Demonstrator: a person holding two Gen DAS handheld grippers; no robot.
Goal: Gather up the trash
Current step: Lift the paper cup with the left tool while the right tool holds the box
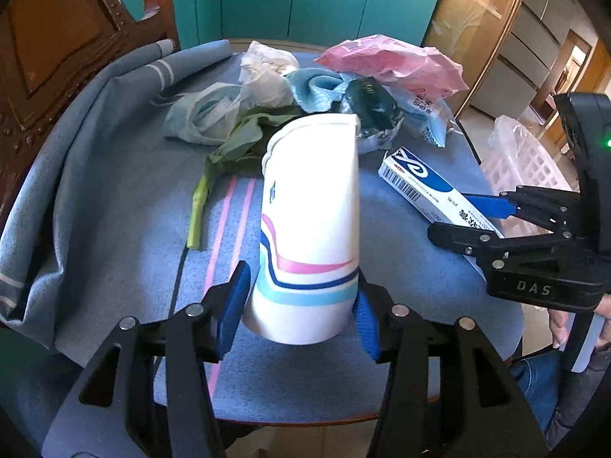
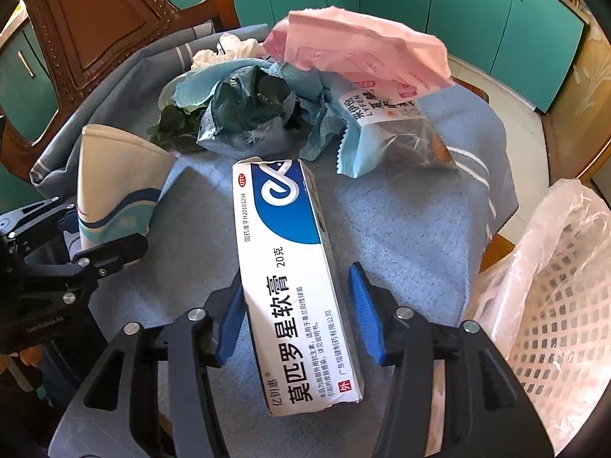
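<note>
A white paper cup [image 1: 309, 229] with pink and blue wavy stripes lies on the blue cloth [image 1: 114, 210], its base toward my left gripper [image 1: 299, 305]. The blue pads flank the base, the left one a sliver clear of the wall, so the jaws stand open. A white and blue ointment box [image 2: 290, 267] lies lengthwise between the jaws of my right gripper [image 2: 299, 313]. Its left pad is at the box's edge and its right pad stands well clear, so it is open. The same box [image 1: 420, 187] shows in the left wrist view.
Behind both lies a trash pile: a pink bag [image 2: 362, 49], a snack wrapper [image 2: 382, 129], a dark green bag [image 2: 244, 114], tissues [image 1: 267, 72] and a green stalk [image 1: 229, 149]. A lined white basket [image 2: 553, 305] stands right of the table. A wooden chair [image 1: 57, 38] is at the left.
</note>
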